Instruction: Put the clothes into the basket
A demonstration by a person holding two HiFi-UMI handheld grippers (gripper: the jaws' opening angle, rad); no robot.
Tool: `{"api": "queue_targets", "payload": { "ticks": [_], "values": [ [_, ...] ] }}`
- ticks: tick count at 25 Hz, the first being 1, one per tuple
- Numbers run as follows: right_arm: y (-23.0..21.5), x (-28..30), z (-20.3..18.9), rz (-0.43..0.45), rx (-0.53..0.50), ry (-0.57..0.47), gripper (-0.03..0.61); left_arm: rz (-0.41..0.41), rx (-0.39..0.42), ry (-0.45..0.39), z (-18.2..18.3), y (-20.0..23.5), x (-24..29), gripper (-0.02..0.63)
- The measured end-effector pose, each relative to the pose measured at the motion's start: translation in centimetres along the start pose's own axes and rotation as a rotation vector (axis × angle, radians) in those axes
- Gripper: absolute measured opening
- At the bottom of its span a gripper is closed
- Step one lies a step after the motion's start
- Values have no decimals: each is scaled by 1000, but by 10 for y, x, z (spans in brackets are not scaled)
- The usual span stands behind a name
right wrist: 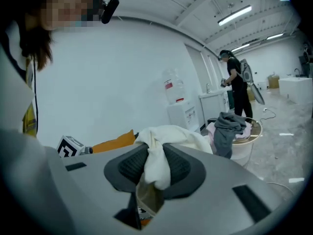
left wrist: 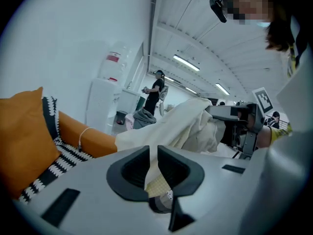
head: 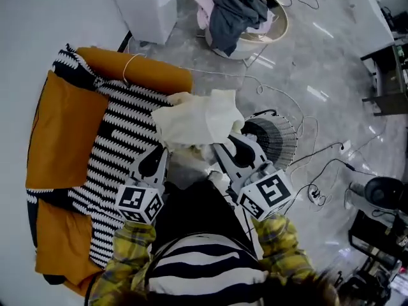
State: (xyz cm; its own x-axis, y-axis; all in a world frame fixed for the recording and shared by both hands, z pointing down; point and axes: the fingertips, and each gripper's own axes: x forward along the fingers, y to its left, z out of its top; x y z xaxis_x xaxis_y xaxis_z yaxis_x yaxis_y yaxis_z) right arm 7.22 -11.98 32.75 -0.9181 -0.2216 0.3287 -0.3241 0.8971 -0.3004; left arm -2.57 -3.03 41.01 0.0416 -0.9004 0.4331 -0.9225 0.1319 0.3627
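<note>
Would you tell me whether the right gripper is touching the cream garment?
Touching. The right gripper view shows the jaws of the right gripper closed on a fold of the cream garment, with the cloth pinched between them.

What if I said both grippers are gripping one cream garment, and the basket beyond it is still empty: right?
Not quite. The basket already holds clothes: a grey garment and a pink garment, as the head view shows. The rest stands: the left gripper and the right gripper are both shut on the cream garment.
</note>
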Motion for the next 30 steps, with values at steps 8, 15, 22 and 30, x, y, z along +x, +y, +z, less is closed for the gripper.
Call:
{"api": "queue_targets", "payload": {
  "ticks": [8,15,22,30],
  "values": [
    [-69,-96,20,-218,52,-128,101,-192,104,53,6,-82,58,41],
    [-116,-176,9,-414,104,-188,101,-344,178,111,-3,-152,99,41],
    [-149,-236,-18,-563,178,-205,101,-444,224,164,-18,-205,121,41],
    [-178,-259,-86,-657,312,-152,101,-489,256,241,-46,-234,140,41]
  ]
}}
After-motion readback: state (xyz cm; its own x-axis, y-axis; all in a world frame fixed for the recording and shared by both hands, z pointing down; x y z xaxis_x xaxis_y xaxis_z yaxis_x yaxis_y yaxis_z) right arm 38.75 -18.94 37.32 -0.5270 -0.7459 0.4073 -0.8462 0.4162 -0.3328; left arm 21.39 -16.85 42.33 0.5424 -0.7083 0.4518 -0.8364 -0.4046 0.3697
